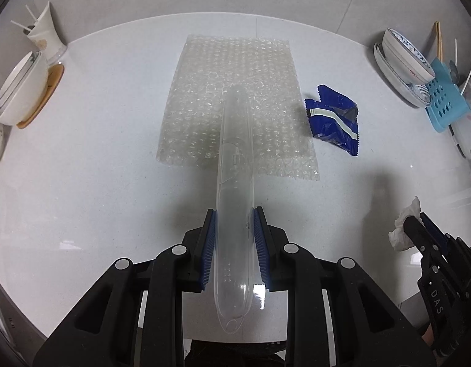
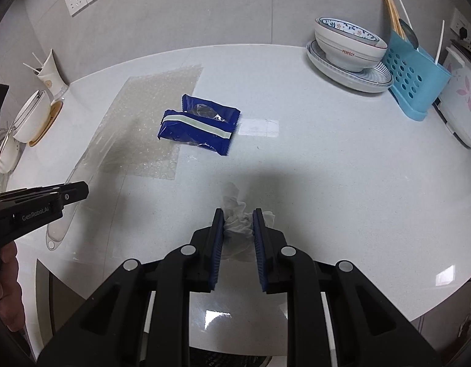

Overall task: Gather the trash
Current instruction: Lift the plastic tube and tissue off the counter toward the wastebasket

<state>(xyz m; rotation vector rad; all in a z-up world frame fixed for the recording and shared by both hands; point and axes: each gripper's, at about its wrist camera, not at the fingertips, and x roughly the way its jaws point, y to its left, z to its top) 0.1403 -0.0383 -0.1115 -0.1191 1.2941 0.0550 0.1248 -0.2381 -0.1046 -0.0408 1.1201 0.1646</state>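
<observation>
Above a white counter (image 1: 82,153), left gripper (image 1: 234,214) clamped on a clear plastic casing (image 1: 234,159) over bubble wrap (image 1: 205,91), blue wrapper (image 1: 333,116) beside it, from the right wrist, right gripper (image 2: 237,214) pinching crumpled tissue (image 2: 237,226), wrapper ahead on the counter.

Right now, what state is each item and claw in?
Left claw: shut on clear plastic case, lifted.
Right claw: shut on crumpled tissue.
Bubble wrap: flat on counter.
Blue wrapper: torn open, lying on counter.
Patterned bowl: upright on plate.
</observation>
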